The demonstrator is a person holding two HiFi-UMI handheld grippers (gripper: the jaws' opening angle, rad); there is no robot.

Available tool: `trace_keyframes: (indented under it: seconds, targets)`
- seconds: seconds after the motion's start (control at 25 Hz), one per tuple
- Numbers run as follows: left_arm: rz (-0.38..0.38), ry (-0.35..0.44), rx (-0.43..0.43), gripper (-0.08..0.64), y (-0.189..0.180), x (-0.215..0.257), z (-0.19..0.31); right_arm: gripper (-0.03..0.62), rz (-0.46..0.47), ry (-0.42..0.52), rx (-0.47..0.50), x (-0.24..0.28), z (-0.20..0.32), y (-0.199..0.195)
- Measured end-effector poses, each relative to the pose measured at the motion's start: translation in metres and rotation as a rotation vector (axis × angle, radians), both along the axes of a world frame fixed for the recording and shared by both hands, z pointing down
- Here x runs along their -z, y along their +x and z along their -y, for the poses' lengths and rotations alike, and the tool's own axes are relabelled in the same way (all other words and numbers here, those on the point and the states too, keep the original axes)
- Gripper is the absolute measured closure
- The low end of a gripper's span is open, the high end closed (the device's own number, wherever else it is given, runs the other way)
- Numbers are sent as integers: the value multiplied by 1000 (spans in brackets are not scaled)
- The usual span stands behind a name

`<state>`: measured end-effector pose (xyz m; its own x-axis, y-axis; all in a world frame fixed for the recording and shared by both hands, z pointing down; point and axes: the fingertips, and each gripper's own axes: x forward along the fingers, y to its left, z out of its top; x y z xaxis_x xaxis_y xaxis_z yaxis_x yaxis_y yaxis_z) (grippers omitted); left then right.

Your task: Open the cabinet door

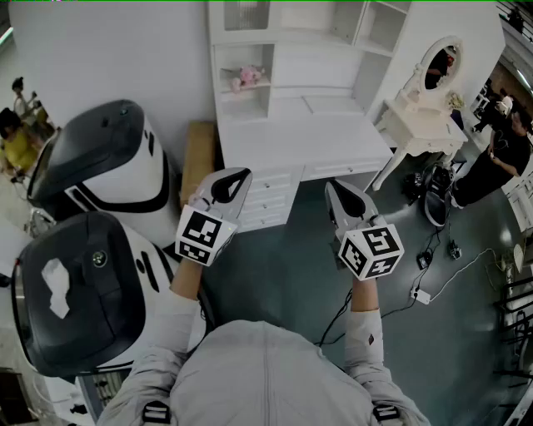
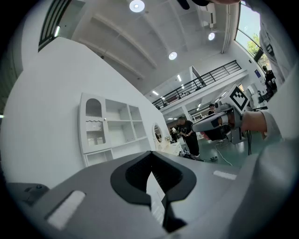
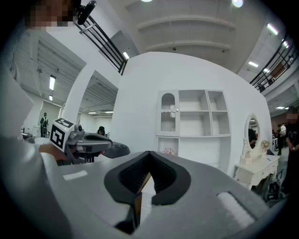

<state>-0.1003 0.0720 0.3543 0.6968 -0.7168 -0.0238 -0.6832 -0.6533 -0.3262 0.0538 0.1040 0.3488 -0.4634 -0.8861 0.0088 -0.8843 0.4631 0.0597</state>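
The white cabinet unit [image 1: 291, 133] stands against the far wall, with shelves above and drawers below. Its arched glass door [image 1: 246, 15] at the upper left is closed; it also shows in the left gripper view [image 2: 93, 123] and the right gripper view [image 3: 168, 113]. My left gripper [image 1: 236, 174] and right gripper [image 1: 334, 186] are held level side by side, well short of the cabinet and pointing at it. Both have jaws drawn together to a thin slit with nothing between them. A pink toy [image 1: 247, 77] sits on a shelf.
Two big white-and-black machines [image 1: 108, 166] [image 1: 79, 291] crowd the left. A brown board [image 1: 198, 158] leans beside the cabinet. A white vanity table [image 1: 420, 121] with a mirror stands at the right, with people [image 1: 500, 158] and floor cables [image 1: 433, 274] beyond.
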Motion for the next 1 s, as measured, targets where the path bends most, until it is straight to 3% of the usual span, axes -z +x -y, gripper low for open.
trace_keyframes:
  seconds: [0.32, 0.8, 1.0]
  targets:
    - [2, 2, 9, 542, 8, 3, -4, 592, 10, -12, 44, -1, -6, 4]
    - [27, -24, 63, 541, 39, -10, -20, 592, -2, 9, 63, -9, -14, 48]
    - [54, -57, 62, 541, 60, -16, -25, 592, 57, -11, 133, -15, -9, 57]
